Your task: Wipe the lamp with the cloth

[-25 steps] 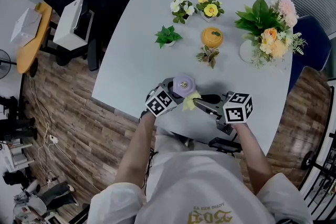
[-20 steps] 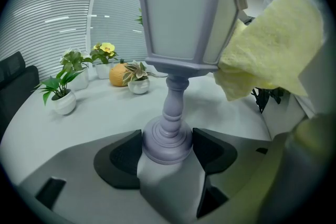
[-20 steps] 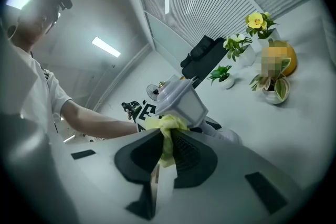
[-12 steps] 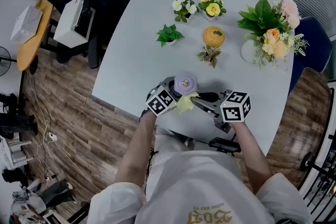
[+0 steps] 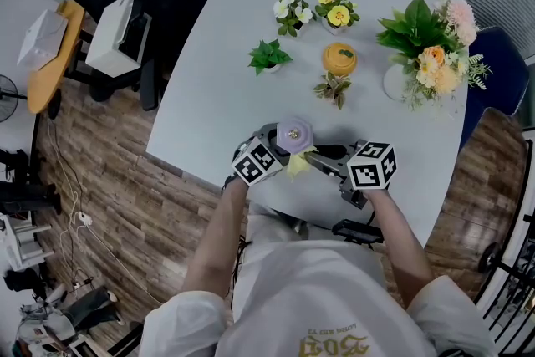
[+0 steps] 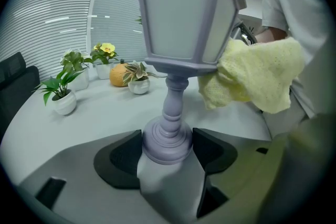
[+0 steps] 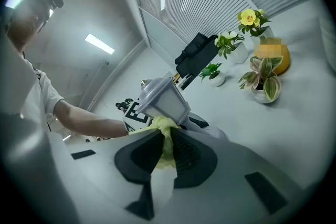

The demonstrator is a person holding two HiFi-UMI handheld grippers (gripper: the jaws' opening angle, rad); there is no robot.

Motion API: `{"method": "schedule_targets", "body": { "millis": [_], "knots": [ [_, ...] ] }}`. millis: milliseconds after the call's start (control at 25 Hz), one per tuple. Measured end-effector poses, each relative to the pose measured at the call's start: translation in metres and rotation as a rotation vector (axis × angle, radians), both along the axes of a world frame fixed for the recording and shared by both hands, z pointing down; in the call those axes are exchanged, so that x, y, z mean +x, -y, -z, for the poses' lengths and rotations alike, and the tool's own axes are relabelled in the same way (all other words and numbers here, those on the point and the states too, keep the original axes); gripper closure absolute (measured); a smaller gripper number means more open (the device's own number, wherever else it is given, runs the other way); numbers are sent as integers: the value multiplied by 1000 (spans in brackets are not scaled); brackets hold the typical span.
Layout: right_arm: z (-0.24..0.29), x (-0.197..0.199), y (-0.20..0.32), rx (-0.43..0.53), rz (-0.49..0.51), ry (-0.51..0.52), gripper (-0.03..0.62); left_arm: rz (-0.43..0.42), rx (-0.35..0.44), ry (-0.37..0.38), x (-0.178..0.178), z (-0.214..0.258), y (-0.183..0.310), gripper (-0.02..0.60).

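At the near edge of the grey table (image 5: 209,71), your left gripper (image 6: 168,153) is clenched on the round base of the lavender lamp (image 6: 184,13), one jaw on each side, and the lamp stands upright. Your right gripper (image 7: 165,150) has its jaws closed on the yellow cloth (image 6: 257,73), with a fold bunched between them. The cloth touches the lower edge of the lamp's lantern head on the side facing that gripper. Farther back on the table, well apart from the lamp, sit small potted plants (image 5: 267,57) and an orange pot (image 5: 339,58).
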State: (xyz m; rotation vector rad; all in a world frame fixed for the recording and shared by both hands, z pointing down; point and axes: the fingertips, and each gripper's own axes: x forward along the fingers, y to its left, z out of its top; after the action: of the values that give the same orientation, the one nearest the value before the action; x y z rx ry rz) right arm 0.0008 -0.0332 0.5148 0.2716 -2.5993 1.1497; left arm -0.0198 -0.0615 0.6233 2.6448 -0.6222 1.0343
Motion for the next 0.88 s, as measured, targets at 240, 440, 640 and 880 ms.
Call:
{"method": "schedule_targets", "body": {
  "millis": [240,440,640,880],
  "knots": [
    [18,2,-4,20,-10,55,543,0,1,0,0,0,1,282],
    [30,5,-6,34,-16,99,545,-1,2,-1,0,0,1,284],
    [19,4,-2,19,-13,62,545,0,3,-1,1,0,0,284],
    [0,1,1,11,9,-2,545,1,4,-2,1,0,1,282]
  ]
}}
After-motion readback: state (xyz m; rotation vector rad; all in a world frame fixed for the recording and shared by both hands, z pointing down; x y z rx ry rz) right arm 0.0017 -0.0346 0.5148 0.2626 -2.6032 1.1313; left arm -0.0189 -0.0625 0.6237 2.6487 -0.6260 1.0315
